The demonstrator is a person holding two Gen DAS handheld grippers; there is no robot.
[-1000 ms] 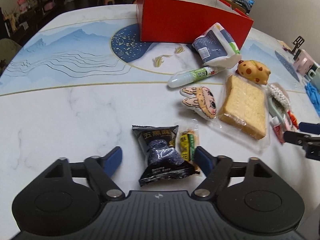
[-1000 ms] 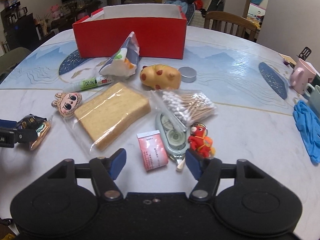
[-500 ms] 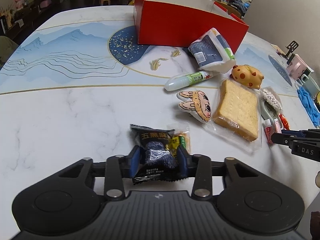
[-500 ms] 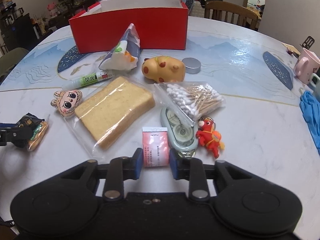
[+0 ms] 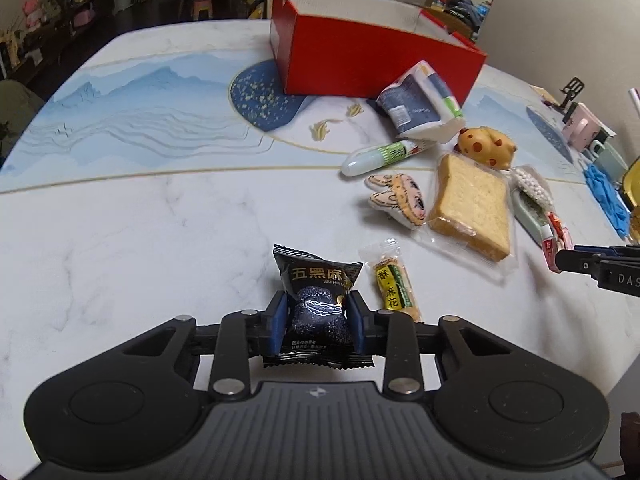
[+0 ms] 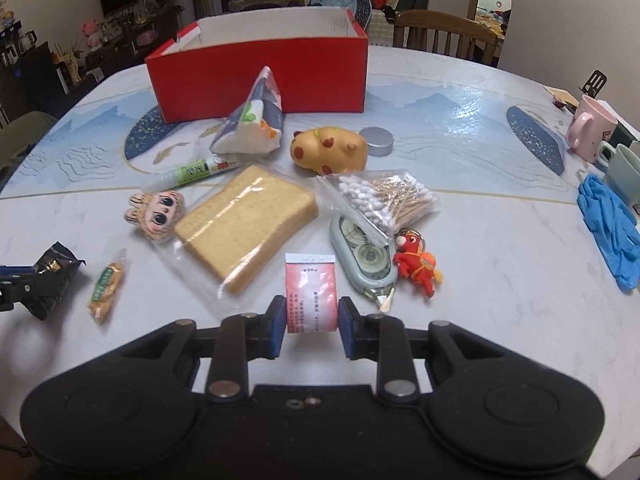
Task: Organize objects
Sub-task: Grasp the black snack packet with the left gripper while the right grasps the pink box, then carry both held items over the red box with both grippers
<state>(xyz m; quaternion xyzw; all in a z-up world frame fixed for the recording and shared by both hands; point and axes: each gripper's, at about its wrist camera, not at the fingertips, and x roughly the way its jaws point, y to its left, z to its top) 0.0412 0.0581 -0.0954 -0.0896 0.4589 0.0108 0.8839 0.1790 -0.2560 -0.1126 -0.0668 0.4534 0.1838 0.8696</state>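
Observation:
My left gripper (image 5: pixel 316 322) is shut on a black snack packet (image 5: pixel 316 300) and holds it just above the table; it also shows in the right wrist view (image 6: pixel 52 276). My right gripper (image 6: pixel 313 320) is shut on a pink sachet (image 6: pixel 311 292), lifted slightly off the table. An open red box (image 6: pixel 260 76) stands at the back; it also shows in the left wrist view (image 5: pixel 372 60). A small yellow snack bar (image 5: pixel 394 286) lies just right of the black packet.
Between the grippers and the box lie bagged bread (image 6: pixel 248 222), a cartoon face charm (image 6: pixel 158 214), a glue tube (image 6: pixel 196 170), a tissue pack (image 6: pixel 252 128), a yellow spotted toy (image 6: pixel 330 152), cotton swabs (image 6: pixel 384 198), a tape dispenser (image 6: pixel 364 256) and a red figurine (image 6: pixel 418 266). Mugs (image 6: pixel 592 134) and a blue glove (image 6: pixel 610 228) sit right.
Both grippers went from open to shut, the left on the black packet, the right on the pink sachet, and both have lifted slightly. The yellow snack bar stays on the table.

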